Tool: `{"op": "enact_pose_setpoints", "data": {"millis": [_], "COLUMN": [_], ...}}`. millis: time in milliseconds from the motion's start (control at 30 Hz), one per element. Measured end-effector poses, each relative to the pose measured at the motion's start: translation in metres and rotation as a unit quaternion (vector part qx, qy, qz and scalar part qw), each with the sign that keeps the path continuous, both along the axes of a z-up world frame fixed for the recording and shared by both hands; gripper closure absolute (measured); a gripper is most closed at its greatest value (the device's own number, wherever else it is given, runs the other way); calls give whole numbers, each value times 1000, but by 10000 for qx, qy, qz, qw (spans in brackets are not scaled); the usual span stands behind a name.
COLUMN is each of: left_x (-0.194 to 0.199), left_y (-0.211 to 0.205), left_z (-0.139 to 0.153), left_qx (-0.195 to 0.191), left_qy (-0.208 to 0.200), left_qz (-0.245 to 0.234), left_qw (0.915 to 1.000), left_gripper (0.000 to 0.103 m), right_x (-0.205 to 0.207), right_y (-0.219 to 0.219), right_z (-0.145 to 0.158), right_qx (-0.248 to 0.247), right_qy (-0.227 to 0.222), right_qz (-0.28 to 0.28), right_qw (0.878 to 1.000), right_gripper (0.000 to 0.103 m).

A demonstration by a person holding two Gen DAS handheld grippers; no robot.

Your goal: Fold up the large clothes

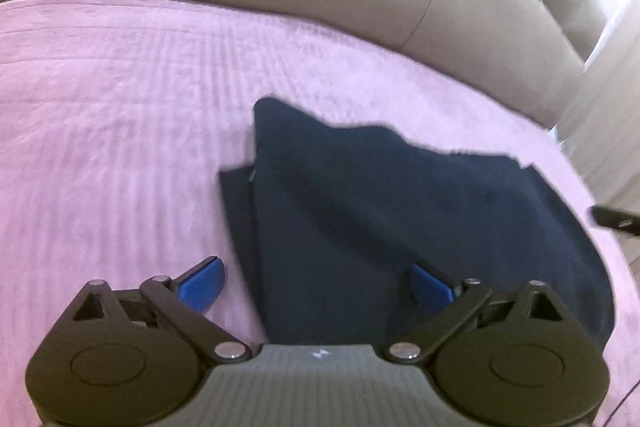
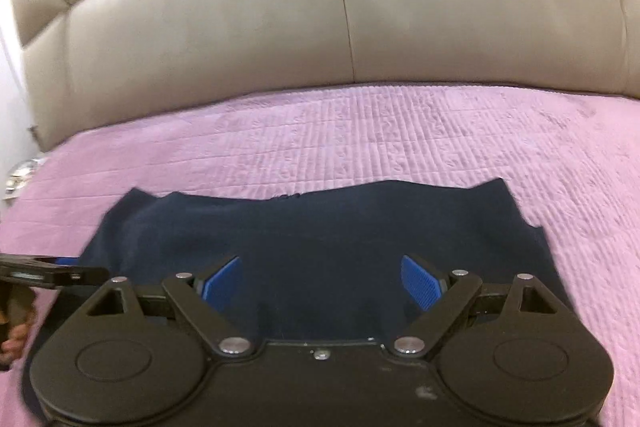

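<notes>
Left gripper [image 1: 316, 287]: your jaws stand wide open with nothing between them; one blue pad [image 1: 200, 285] is over the bedspread, the other over the garment's left edge.
Right gripper [image 2: 322, 281]: also spread wide and empty, hovering above the middle of the dark cloth.
Garment [image 2: 320, 227]: the navy piece lies already folded on the pink bedspread [image 2: 360, 131], near its front edge, with a second layer peeking out along its left side [image 1: 236, 211].
Step, as I judge it: you are between grasps. Square up the peeking layer, then take both near corners through all layers so the fold carries over evenly.
Risk: pinch only the top layer and the stack skews.
Headboard [image 2: 280, 7]: beige, padded, well beyond the cloth.
Count: two grippers, one garment, one bedspread, one headboard.
</notes>
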State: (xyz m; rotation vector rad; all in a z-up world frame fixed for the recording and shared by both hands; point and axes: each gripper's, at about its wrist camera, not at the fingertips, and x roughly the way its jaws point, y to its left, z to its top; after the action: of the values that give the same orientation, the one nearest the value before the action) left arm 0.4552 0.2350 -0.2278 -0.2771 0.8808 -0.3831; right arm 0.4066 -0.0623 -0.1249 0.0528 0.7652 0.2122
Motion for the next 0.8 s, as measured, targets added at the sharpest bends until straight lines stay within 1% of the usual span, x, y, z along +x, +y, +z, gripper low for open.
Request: {"op": "enact_pose_setpoints", "data": {"millis": [33,67,100,133,200,267,333,400,433,500,533,567,600,633,700,733,767,800], "left_x": [7,10,11,9,-4,-22,-37,-50,-50,-60,-63,-66,-71,-75,-78,-80,-78,-74], "left_y": [2,2,4,3,4,6,9,6,3,3,3,2,0,-4,-8,-11,-14,-15], "left_z": [-2,-3,-5,-6,-8,-15,-19,-19,-21,-20,-20,-19,-18,-16,-15,-11,-6,-5], "left_qx": [-160,-320,-461,-517,-580,-923,-1203,-1251,-1310,-1401,-1481,-1431,-1267,-1206,-1285,-1199,-1105,-1061], "left_qy": [25,38,63,60,63,149,218,248,300,323,345,322,285,271,313,281,265,280], "left_qz": [5,-35,-135,-271,-455,-483,-499,-547,-603,-579,-552,-529,-523,-550,-385,-324,-266,-191], "left_qw": [9999,9995,9988,9983,9973,9945,9912,9903,9891,9879,9868,9878,9902,9908,9905,9919,9932,9938], "left_gripper": [4,7,9,14,17,18,18,18,18,18,22,31,50,60,68,72,73,76], "right_x": [9,23,28,34,36,25,12,-4,-15,-36,-46,-57,-65,-74,-94,-106,-114,-126], "right_y": [-6,-1,-4,-3,-5,-9,-14,-17,-16,-13,-14,-15,-17,-17,-15,-15,-14,-15], "right_z": [-1,-8,-11,-17,-29,-34,-36,-38,-38,-41,-40,-41,-41,-42,-42,-42,-44,-46], "right_qx": [-49,-105,-157,-198,-116,15,175,274,198,-113,-203,-233,-245,-310,-549,-578,-624,-646], "right_qy": [23,58,122,235,429,321,336,265,157,6,-41,-97,-113,-133,-257,-312,-266,-325], "right_qz": [-64,-145,-206,-264,-301,-322,-301,-306,-260,-96,-32,5,0,6,23,-14,-47,-74], "right_qw": [10000,9998,9996,9992,9986,9990,9988,9988,9993,9999,9998,9997,9996,9994,9982,9978,9977,9974], "right_gripper": [1,1,1,1,0,0,0,0,0,0,0,0,0,0,0,0,1,1]}}
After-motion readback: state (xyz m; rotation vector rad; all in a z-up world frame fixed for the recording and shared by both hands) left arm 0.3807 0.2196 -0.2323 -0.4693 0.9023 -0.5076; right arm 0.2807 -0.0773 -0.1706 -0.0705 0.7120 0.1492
